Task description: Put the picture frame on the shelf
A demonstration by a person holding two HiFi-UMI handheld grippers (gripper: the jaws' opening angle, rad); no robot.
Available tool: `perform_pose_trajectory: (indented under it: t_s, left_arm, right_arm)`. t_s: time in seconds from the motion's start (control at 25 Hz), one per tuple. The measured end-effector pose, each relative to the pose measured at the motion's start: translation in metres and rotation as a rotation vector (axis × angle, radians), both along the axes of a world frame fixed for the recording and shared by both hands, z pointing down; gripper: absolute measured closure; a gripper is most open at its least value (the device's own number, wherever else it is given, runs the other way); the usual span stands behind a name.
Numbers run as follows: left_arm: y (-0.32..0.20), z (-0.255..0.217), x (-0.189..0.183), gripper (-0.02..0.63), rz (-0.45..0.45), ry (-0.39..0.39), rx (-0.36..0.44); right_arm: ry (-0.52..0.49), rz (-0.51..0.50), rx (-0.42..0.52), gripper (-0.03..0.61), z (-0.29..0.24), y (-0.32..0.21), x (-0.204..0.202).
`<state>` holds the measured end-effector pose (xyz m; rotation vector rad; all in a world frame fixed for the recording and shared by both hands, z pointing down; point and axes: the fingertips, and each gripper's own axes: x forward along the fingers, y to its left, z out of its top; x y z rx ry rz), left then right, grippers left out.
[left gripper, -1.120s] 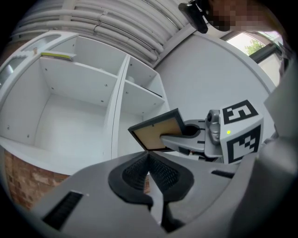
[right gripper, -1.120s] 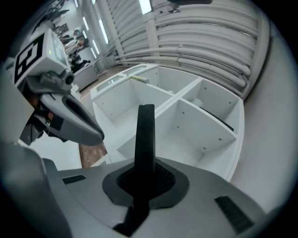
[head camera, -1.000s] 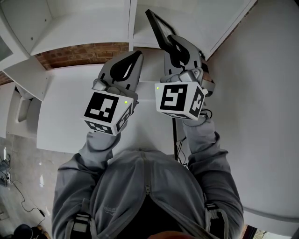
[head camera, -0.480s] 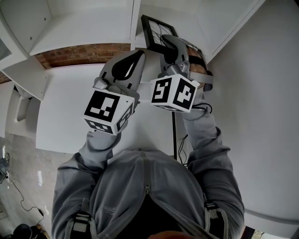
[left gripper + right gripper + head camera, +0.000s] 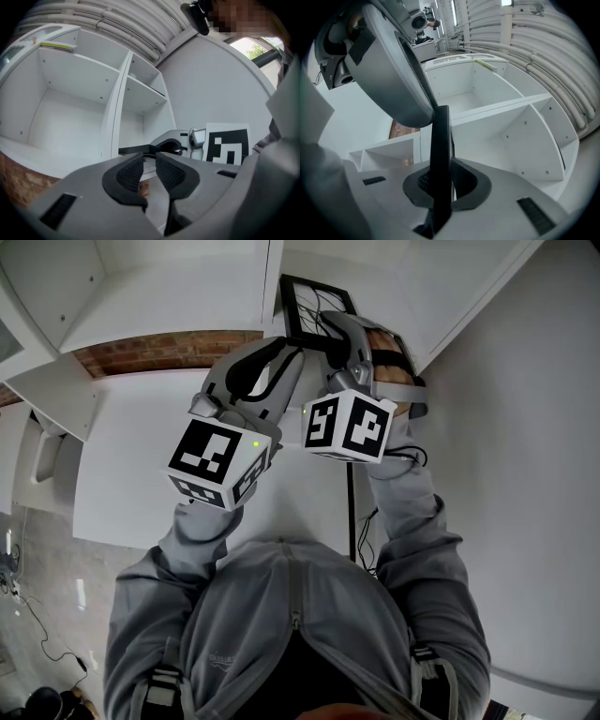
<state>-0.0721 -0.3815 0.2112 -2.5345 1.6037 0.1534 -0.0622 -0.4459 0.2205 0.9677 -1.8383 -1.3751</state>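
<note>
The person stands close against the white table point(image 5: 131, 465), with both arms reaching toward the white shelf point(image 5: 178, 287) at twelve o'clock. The right gripper point(image 5: 339, 332) is pinching the picture frame point(image 5: 314, 307). In the right gripper view its jaws press on the black moulding from both sides. The frame stands edge-on between the pads, passing through them and rising out toward twelve o'clock. In the head view the frame reaches past the jaw tips toward eleven o'clock.

In that view the frame sits at about twelve o'clock, just right of the shelf's upright divider point(image 5: 266, 282), at the mouth of the right-hand compartment. Its face is turned up enough to show a pale picture with thin dark lines inside the black border. I cannot tell whether its far edge touches the shelf board.

The left gripper point(image 5: 286, 351) is close beside the right one, at its nine o'clock, with its tips near the frame's nearest left corner. In the left gripper view its jaws stand a narrow slit apart with nothing between them. The frame shows beyond them as a dark bar at about twelve o'clock, outside the pads.

A strip of brick wall point(image 5: 159, 348) shows at ten o'clock between the table and the shelf. The grey sleeves point(image 5: 403, 521) run back from the grippers toward six o'clock.
</note>
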Motion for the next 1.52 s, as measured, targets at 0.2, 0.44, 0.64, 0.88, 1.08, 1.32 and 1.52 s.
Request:
perform_pose_trajectory:
  t_s: [0.2, 0.44, 0.64, 0.88, 1.08, 1.32, 1.52]
  left_arm:
    - [-0.005, 0.004, -0.001, 0.532, -0.014, 0.021, -0.001]
    - [-0.01, 0.007, -0.003, 0.535, -0.03, 0.039, -0.002]
    - [-0.014, 0.009, -0.007, 0.537, -0.046, 0.053, -0.001]
    - [-0.026, 0.01, -0.016, 0.538, -0.065, 0.061, -0.014]
    - [-0.034, 0.006, -0.025, 0.541, -0.081, 0.067, -0.024]
    - [-0.035, 0.015, -0.024, 0.545, -0.113, 0.055, -0.028]
    - [-0.038, 0.011, -0.032, 0.553, -0.12, 0.057, -0.02]
  right_arm:
    - [-0.02, -0.047, -0.029, 0.493, 0.004, 0.004, 0.001]
    - [-0.213, -0.104, -0.187, 0.376, 0.004, 0.017, 0.035]
    - [-0.493, -0.167, -0.413, 0.373, 0.008, 0.024, 0.078]
    - [-0.756, -0.331, -0.644, 0.487, 0.002, 0.018, 0.073]
    - [-0.84, -0.382, -0.686, 0.52, -0.009, 0.008, 0.061]
    - [-0.855, -0.383, -0.666, 0.522, -0.004, 0.003, 0.061]
    - [-0.847, -0.332, -0.659, 0.523, -0.001, -0.014, 0.051]
